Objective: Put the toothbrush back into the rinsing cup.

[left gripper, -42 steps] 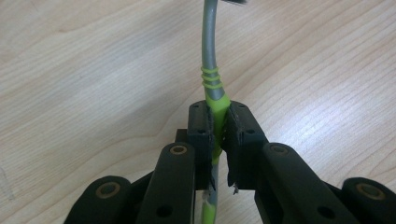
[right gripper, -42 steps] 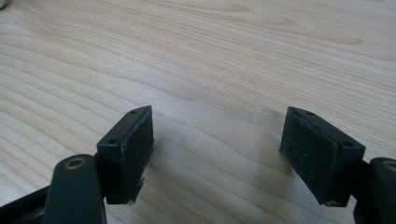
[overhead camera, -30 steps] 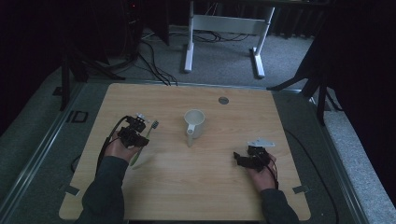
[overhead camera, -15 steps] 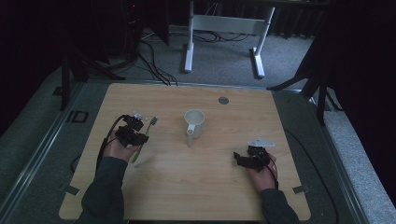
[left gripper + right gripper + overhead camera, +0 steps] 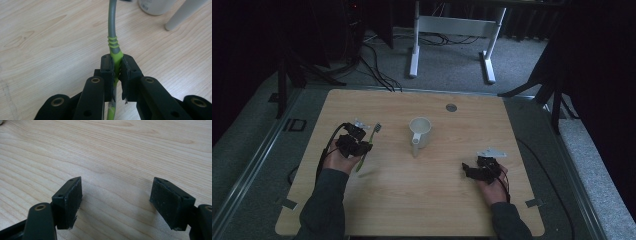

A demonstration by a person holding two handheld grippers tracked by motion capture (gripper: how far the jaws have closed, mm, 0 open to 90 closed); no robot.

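We see the wooden tabletop [image 5: 422, 200] carrying a white mug [image 5: 419, 132] at centre. Our right tool [image 5: 468, 171] rests wide open, holding nothing. Our left tool [image 5: 364, 146] is clamped on the green-and-grey toothbrush [image 5: 113, 45] at its ribbed handle, left of the mug. We judge it light, stiff and slim; that rubbery section offers the best grip.

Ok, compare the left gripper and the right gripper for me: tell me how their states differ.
The left gripper has its jaws shut on the green and grey toothbrush, while the right gripper has its jaws wide apart with nothing between them. In the high view, the left gripper sits to the left of the white mug, the right gripper nearer the table's right edge. Both are black, hand-held and low over the wood.
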